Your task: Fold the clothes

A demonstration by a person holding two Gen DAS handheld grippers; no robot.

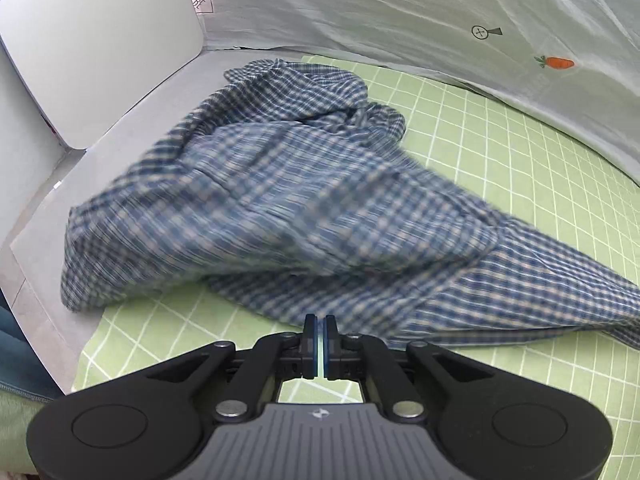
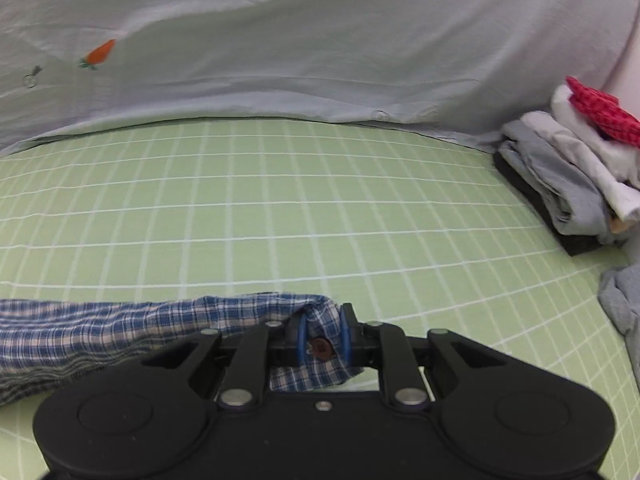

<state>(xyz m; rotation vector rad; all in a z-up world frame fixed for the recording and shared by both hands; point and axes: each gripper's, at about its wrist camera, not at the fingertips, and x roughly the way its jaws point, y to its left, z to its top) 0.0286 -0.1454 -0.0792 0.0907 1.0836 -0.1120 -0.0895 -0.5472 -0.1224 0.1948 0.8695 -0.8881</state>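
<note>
A blue and white plaid shirt (image 1: 280, 208) lies bunched on the green grid sheet (image 1: 500, 152), partly lifted and blurred. My left gripper (image 1: 320, 326) is shut and empty, just in front of the shirt's near edge. My right gripper (image 2: 323, 334) is shut on a corner of the plaid shirt (image 2: 120, 324), with a brown button (image 2: 321, 349) showing between its blue pads. The cloth trails from it to the left.
A pale grey sheet with a carrot print (image 1: 556, 63) rises behind the bed. A white board (image 1: 100, 48) stands at the left. A stack of folded clothes (image 2: 568, 172) with a red item on top sits at the right, and grey cloth (image 2: 620, 296) lies near it.
</note>
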